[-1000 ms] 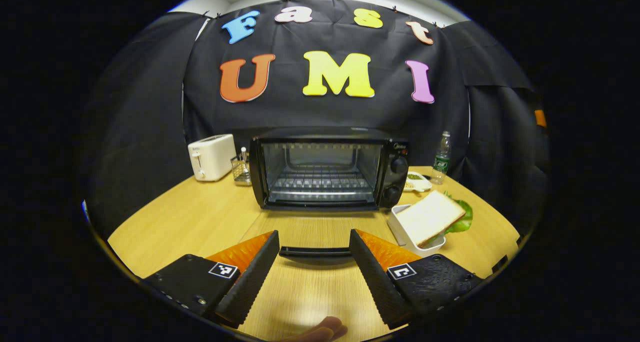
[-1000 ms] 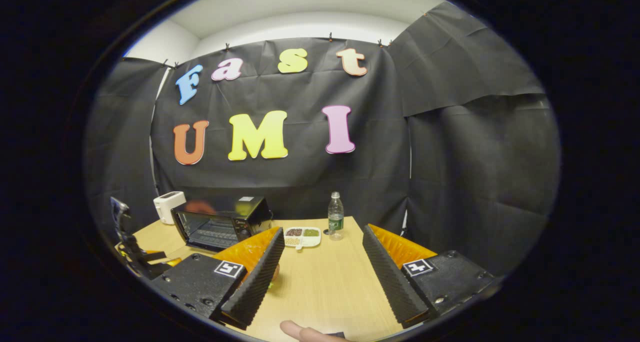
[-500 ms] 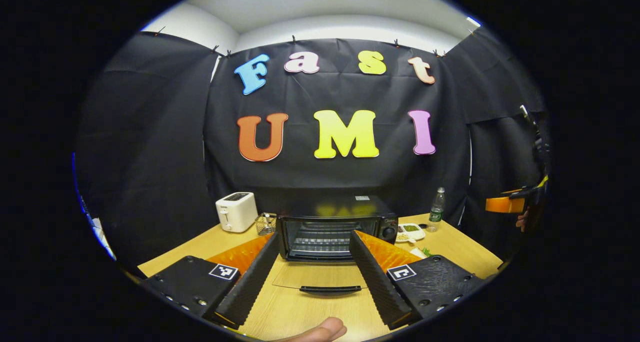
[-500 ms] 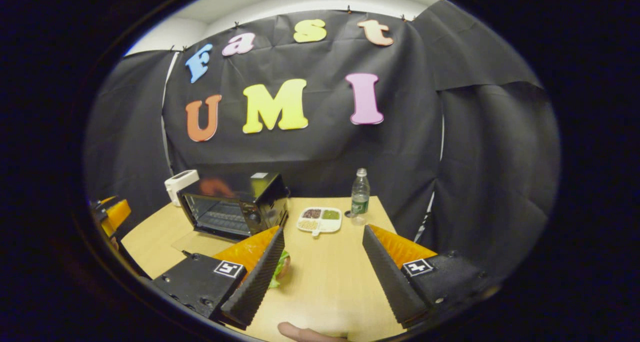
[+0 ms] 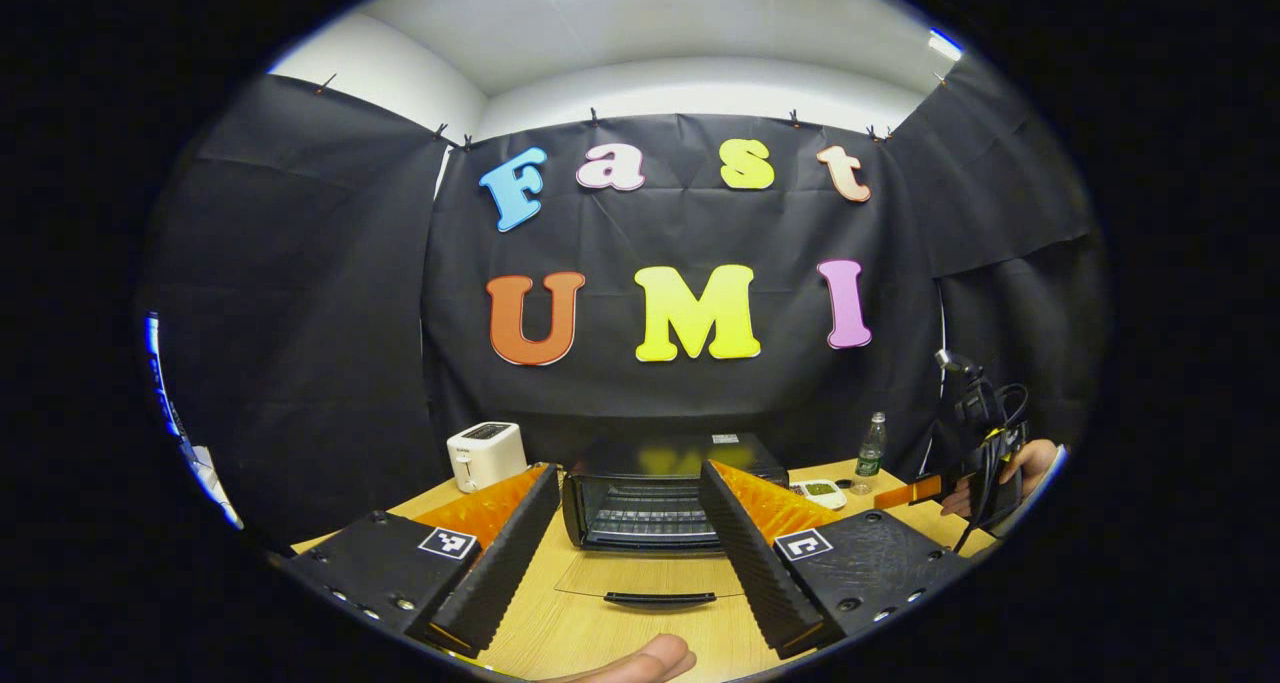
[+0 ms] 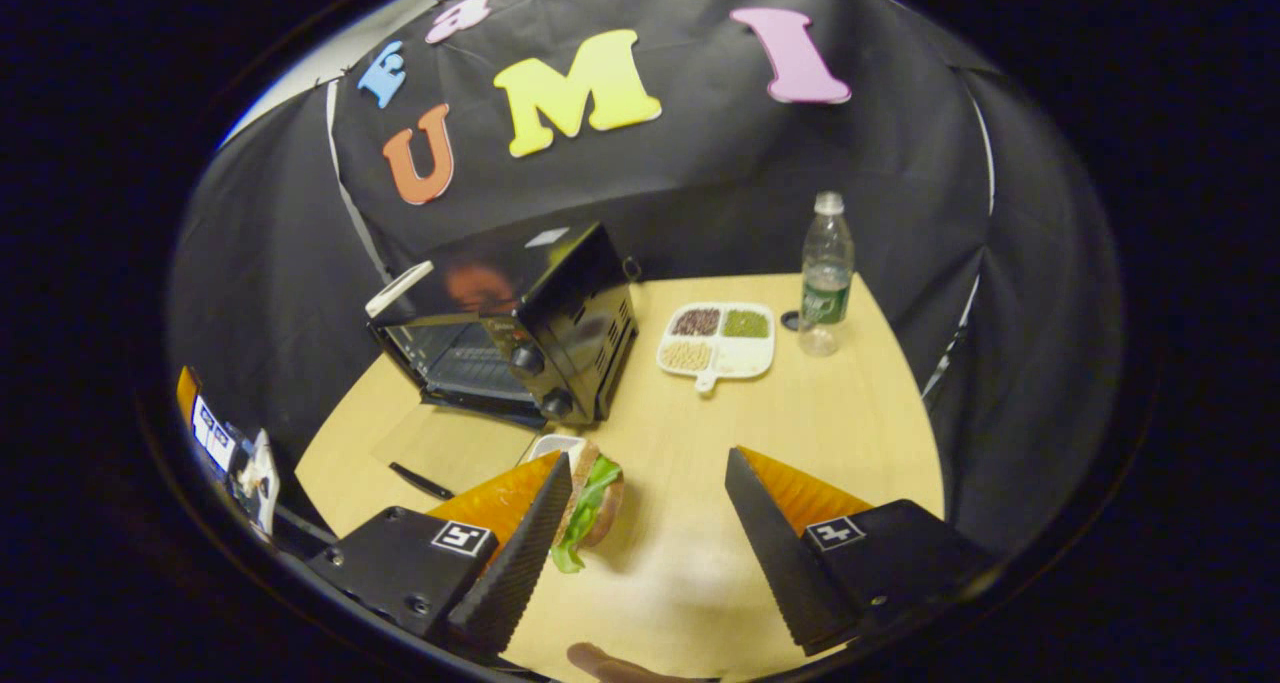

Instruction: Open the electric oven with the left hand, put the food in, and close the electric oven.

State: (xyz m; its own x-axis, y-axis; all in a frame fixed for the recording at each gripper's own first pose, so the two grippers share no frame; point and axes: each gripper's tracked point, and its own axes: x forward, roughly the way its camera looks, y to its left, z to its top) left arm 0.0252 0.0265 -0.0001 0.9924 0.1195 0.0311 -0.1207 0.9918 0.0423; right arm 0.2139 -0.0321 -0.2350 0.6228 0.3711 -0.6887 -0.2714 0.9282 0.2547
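The wooden surface fills the lower half of both views, curving back to the black cloth wall. The electric oven stands on it toward the back, a black box with two knobs on its front panel; its glass door is folded down flat on the surface, the handle nearest the camera in the left gripper view, and the wire rack inside is bare.

The left claw hangs released above the surface just in front of the open door, fingers spread wide and grasping nothing. The right claw is likewise released — its fingers stand well apart over bare wood. In the left gripper view the right claw also shows at the far right edge, held by a hand.

The food is a sandwich with green lettuce between the bread slices, standing on edge against a small white tray on the surface, just in front of the oven's knob side. It sits just beside the inner face of the right claw's left-hand finger, partly hidden by it — whether they touch, I cannot tell.

A white toaster stands left of the oven. Right of the oven lie a white divided dish of beans and grains and a clear plastic bottle, upright.
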